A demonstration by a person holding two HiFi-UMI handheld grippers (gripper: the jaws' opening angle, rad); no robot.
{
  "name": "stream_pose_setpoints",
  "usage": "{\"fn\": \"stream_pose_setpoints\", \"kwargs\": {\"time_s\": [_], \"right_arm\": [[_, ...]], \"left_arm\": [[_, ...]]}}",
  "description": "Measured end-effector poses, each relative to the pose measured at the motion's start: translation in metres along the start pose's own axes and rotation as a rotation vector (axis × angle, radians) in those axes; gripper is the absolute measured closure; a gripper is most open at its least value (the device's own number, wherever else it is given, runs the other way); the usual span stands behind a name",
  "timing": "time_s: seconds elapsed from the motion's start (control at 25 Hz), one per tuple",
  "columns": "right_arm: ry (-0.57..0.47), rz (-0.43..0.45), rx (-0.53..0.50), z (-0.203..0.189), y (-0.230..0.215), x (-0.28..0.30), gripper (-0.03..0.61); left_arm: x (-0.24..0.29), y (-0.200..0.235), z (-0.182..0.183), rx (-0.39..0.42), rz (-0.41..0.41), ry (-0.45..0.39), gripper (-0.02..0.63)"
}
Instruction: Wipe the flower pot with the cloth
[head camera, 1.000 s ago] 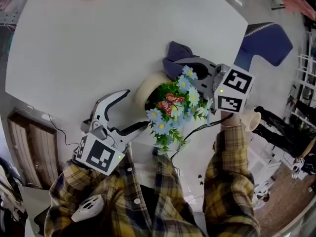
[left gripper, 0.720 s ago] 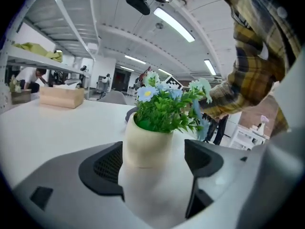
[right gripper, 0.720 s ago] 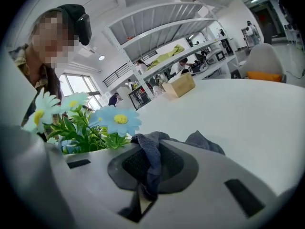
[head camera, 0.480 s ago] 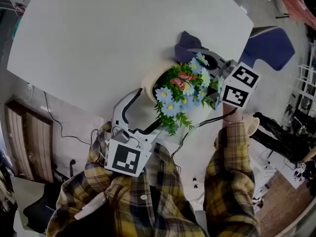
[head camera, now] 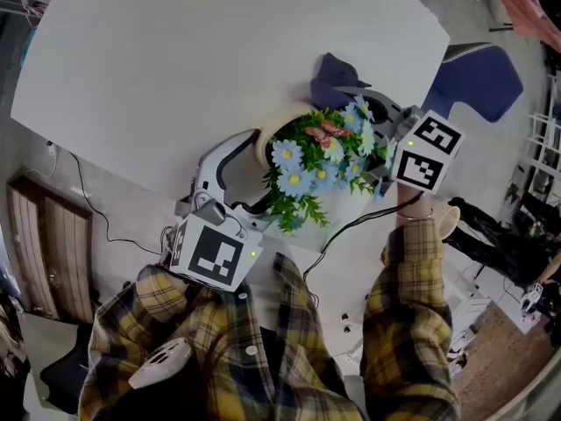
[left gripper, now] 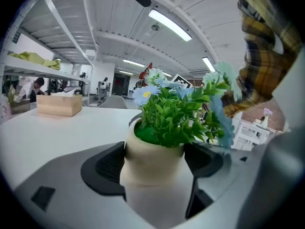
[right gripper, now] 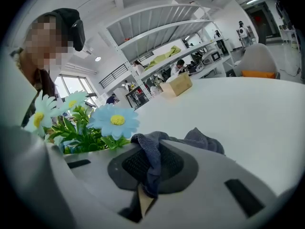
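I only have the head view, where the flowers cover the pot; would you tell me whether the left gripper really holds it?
Observer: Yes; in the left gripper view, the left gripper clamps the cream flower pot between its pads.
Operator: Is the cloth gripped?
Observer: The right gripper is shut on the dark blue cloth, which drapes over one pad.
Operator: Anything beyond the pot?
Observer: A cardboard box stands farther back on the table.
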State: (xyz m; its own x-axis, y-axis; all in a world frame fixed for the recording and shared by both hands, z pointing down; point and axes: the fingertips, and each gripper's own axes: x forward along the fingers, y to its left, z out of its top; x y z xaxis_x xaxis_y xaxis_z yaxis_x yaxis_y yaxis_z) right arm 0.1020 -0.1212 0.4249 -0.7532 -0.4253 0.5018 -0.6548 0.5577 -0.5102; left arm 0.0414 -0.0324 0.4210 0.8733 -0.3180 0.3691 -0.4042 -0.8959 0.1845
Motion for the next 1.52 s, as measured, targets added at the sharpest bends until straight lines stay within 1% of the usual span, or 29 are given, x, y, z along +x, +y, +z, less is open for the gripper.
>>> {"fn": "stream_pose_setpoints", "kwargs": {"time_s": [0.12,0.24,0.48,0.68,0.92,1.08,1.2,1.28,1.4,1.52], "right_arm": [[0.011,0.009,0.008,-0.005,-0.001,0.0,0.563],[0.03,0.025,0.003,-0.011,0.008,0.007,0.563],[0.067,0.087,0.002,-0.016,0.019,0.02,0.563],[0.107,0.126,-0.003,-0.012,0.027,0.037,0.563],[0.157,0.185,-0.035,0.003,0.028,0.057,0.563],[0.181,0.212,-0.058,0.009,0.028,0.063,0.563],[0.182,0.209,-0.053,0.01,0.027,0.063,0.563],[0.178,0.199,-0.043,0.012,0.028,0.064,0.563],[0.166,0.178,-0.023,0.014,0.028,0.064,0.563],[0.151,0.152,-0.01,0.014,0.027,0.063,0.563]], "left_arm": [[0.0,0.005,-0.003,0.05,-0.109,0.032,0.218],[-0.013,0.012,-0.012,0.109,-0.244,0.083,0.218],[-0.026,0.029,-0.018,0.227,-0.498,0.147,0.218],[-0.037,0.04,-0.02,0.315,-0.679,0.189,0.218],[-0.028,0.048,-0.013,0.4,-0.894,0.227,0.216],[-0.019,0.046,-0.009,0.452,-0.992,0.256,0.216],[-0.016,0.044,-0.008,0.487,-1.056,0.286,0.216],[-0.016,0.045,-0.007,0.494,-1.09,0.302,0.216],[-0.018,0.048,-0.005,0.486,-1.116,0.318,0.216],[-0.018,0.049,-0.006,0.474,-1.105,0.327,0.216]]}}
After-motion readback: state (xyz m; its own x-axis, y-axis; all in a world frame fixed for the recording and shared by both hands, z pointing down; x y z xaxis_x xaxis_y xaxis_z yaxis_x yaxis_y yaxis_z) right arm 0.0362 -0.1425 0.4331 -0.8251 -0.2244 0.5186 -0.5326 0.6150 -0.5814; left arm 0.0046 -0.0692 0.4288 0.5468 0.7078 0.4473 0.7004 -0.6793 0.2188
